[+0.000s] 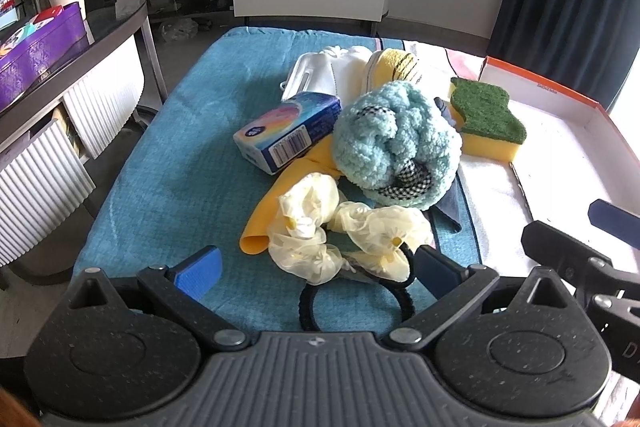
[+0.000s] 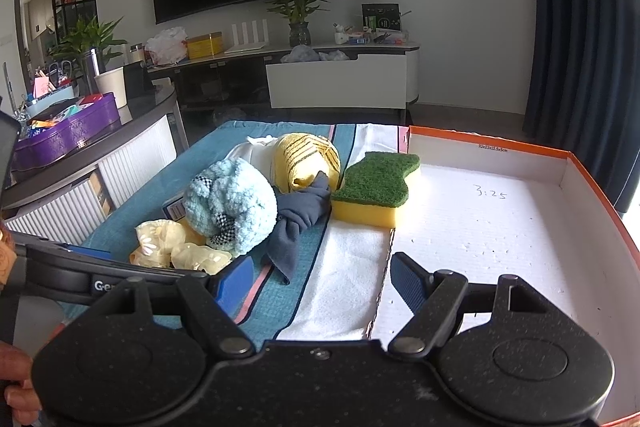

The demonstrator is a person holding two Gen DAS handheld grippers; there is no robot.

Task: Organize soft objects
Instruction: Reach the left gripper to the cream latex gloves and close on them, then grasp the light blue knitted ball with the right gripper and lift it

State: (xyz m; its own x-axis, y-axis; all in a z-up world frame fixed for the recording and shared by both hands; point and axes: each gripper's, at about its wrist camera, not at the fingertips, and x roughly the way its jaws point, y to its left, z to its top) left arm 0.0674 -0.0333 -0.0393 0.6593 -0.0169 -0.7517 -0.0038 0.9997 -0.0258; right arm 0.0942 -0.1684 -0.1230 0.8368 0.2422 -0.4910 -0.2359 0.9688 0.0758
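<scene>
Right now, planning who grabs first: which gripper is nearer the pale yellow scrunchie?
Left. The left gripper is open right at the pale yellow scrunchie, which lies between its fingertips. The right gripper hangs open farther right, over the towel's white edge beside the box.

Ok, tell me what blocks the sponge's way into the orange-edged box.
Nothing visible does. The sponge sits right beside the box's open near-left corner, and the white floor inside is bare. The right gripper hovers open, short of both.
</scene>
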